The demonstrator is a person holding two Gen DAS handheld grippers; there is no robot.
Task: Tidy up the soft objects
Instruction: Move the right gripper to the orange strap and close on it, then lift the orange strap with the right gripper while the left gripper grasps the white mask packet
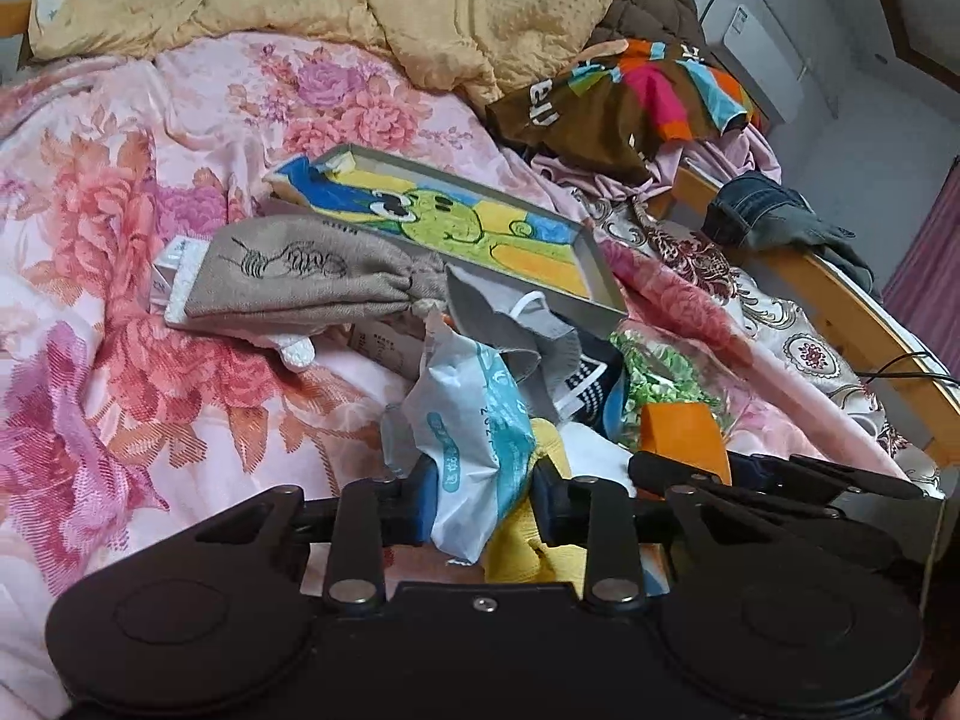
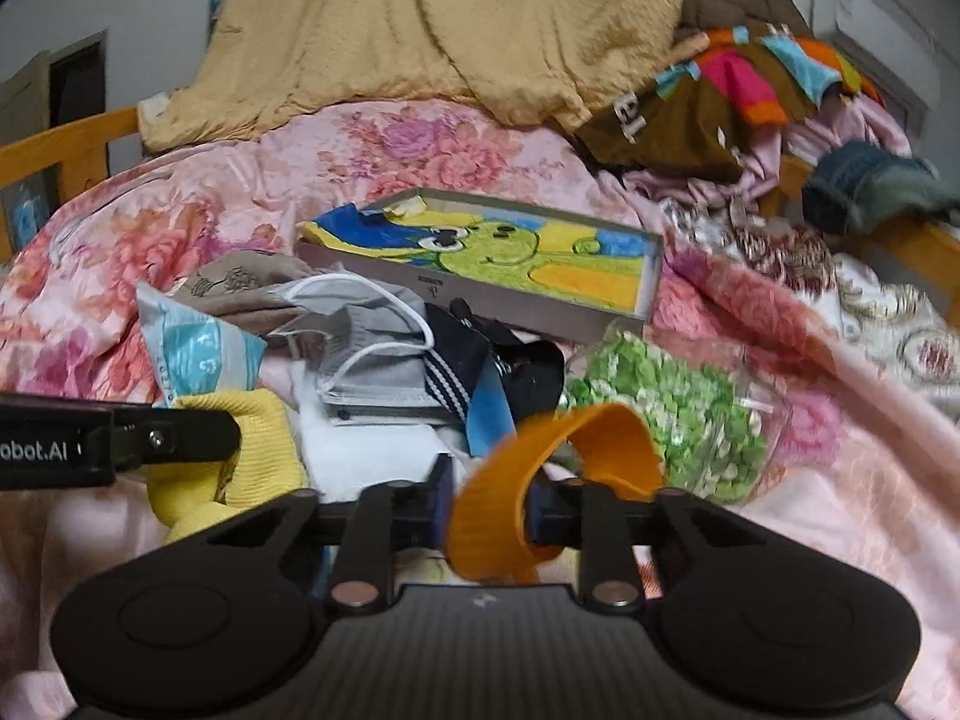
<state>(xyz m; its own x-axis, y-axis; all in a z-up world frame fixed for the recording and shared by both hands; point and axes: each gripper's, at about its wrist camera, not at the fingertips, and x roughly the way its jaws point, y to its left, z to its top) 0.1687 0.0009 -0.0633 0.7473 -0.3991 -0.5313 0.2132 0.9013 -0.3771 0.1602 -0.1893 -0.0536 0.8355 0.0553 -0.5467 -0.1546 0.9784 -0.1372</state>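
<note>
Both tools are down in the heap of soft clutter on the bed, whose pink floral quilt (image 1: 150,192) fills the left half of the left wrist view. The left tool (image 1: 480,510), at the bottom centre of that view, has its jaws drawn in on a crumpled white and teal plastic packet (image 1: 474,450), pinched between the blue pads. A yellow knitted piece (image 1: 528,552) lies just beneath and to the right of that packet.

The right tool (image 2: 489,510), bottom centre of the right wrist view, is clamped on a curled orange fabric band (image 2: 540,480), which loops up and to the right above the pads. In that view the left tool shows as a black arm at the left edge.

Above the tools, mid-frame, lie a grey face mask (image 2: 360,336) with white ear loops, a navy striped cloth (image 2: 456,372) and a clear bag of green bits (image 2: 672,420). A shallow box holding a bright cartoon drawing (image 1: 456,222) sits behind them, with a beige drawstring pouch (image 1: 300,276) to its left. A tan blanket (image 1: 360,0) fills the top of the frame.
</note>
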